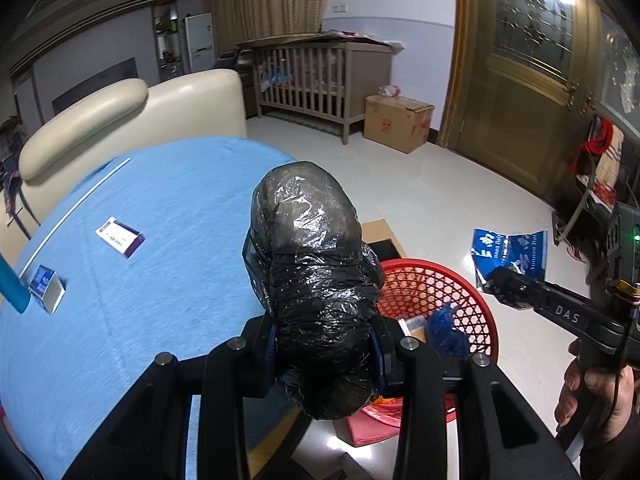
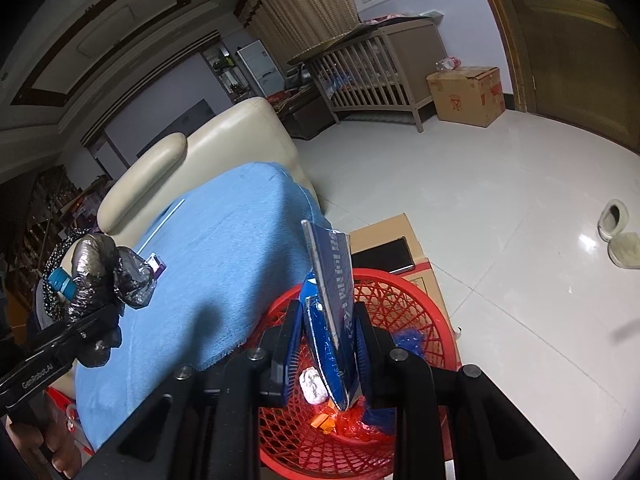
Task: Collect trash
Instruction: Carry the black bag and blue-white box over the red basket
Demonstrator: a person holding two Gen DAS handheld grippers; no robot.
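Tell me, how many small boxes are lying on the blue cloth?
2: a purple-edged box mid-cloth, and a blue-labelled box nearer the cloth's left edge. The black bag could hide others.

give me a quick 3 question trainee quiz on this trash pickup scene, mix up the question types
1. True or false: the left claw is shut on a crumpled black plastic bag bundle.
2. What does the right claw hold? A) a white paper ball B) a flat blue printed plastic packet C) a slipper
3. Fill in: the round red mesh plastic basket stands on the ____, beside the table with the blue cloth.

Key:
1. True
2. B
3. floor; it already holds scraps, among them a crumpled white paper ball.
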